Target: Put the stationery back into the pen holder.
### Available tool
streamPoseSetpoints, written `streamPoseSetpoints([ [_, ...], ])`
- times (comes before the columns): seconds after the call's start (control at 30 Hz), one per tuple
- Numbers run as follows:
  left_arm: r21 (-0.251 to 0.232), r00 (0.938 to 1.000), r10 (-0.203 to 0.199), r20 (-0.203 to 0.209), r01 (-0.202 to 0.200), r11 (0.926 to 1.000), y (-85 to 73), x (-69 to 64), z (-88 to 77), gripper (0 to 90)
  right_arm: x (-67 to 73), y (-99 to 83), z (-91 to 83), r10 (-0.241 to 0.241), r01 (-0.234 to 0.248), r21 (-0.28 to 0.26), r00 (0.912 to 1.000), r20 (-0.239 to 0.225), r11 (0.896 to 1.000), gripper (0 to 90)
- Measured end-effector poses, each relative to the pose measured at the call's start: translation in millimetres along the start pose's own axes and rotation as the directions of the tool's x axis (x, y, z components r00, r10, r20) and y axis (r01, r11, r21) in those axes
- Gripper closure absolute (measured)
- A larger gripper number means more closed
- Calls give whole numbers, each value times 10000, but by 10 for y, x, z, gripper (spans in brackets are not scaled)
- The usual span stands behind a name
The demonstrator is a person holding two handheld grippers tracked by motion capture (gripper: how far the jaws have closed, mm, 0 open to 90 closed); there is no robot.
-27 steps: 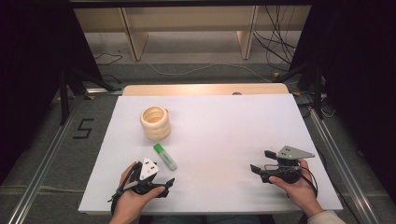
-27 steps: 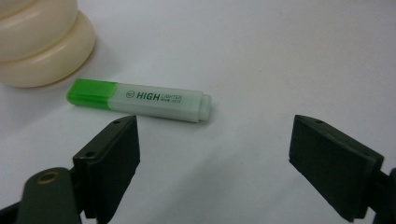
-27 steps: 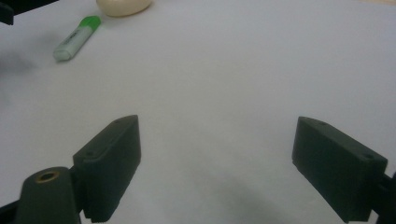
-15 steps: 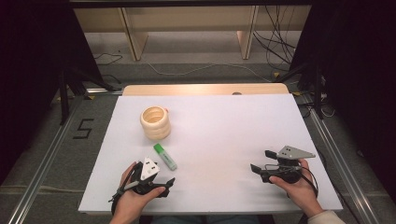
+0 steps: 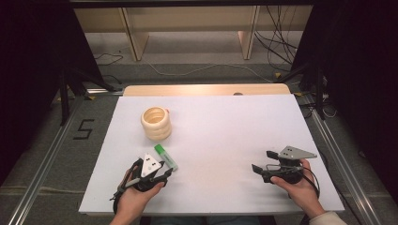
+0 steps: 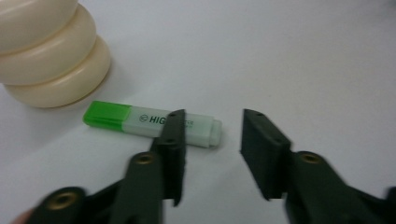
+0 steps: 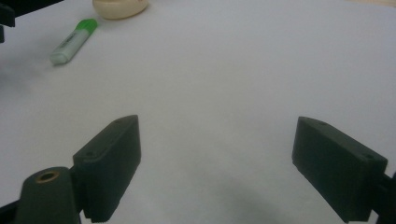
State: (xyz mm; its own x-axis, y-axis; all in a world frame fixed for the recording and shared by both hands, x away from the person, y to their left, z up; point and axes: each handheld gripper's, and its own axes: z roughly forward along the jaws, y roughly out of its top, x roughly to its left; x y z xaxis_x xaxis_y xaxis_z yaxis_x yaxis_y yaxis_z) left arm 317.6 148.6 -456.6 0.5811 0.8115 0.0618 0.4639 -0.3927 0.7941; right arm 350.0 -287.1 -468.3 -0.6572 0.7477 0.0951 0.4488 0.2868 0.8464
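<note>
Green highlighter (image 5: 166,156) flat on the white bench (image 5: 220,131), at five o'clock of the cream ringed cup (image 5: 156,123); left hand-held gripper (image 5: 159,174) partly open just short of it, empty; right hand-held gripper (image 5: 257,165) wide open, empty.

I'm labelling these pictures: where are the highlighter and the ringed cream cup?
highlighter (image 6: 140,119): left gripper view, on its pale barrel.
ringed cream cup (image 5: 156,123): high view, on its side wall.
</note>
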Motion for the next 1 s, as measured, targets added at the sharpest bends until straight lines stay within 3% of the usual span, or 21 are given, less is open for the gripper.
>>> streamPoseSetpoints([
  [0.1, 448, 9998, -164, 62, 161, 9989, 48, 24, 58, 803, 8, -14, 3, -111, 111, 25, 9999, -63, 9999, 165],
  [0.2, 735, 9996, -294, 56, 289, 9969, 83, 37, 137, 891, 9, -17, -10, -11, 11, 55, 10000, -75, 10000, 165],
  [0.4, 861, 9994, -343, 2, 342, 9957, 189, 63, 272, 897, 8, -12, 9, -39, 39, 51, 10000, -79, 10000, 165],
  [0.53, 1161, 9993, -366, -5, 364, 9926, 274, 100, 458, 897, 14, -9, 15, -86, 86, 89, 9999, -61, 9999, 165],
  [0.8, 1731, 9998, -159, -70, 169, 9848, 353, 42, 705, 897, 7, -16, 14, -123, 123, 56, 9999, -111, 9999, 165],
  [1.0, 2021, 10000, -89, -40, 95, 9793, 371, 2, 796, 897, 8, -15, 13, -97, 98, 69, 9999, -120, 9999, 165],
])
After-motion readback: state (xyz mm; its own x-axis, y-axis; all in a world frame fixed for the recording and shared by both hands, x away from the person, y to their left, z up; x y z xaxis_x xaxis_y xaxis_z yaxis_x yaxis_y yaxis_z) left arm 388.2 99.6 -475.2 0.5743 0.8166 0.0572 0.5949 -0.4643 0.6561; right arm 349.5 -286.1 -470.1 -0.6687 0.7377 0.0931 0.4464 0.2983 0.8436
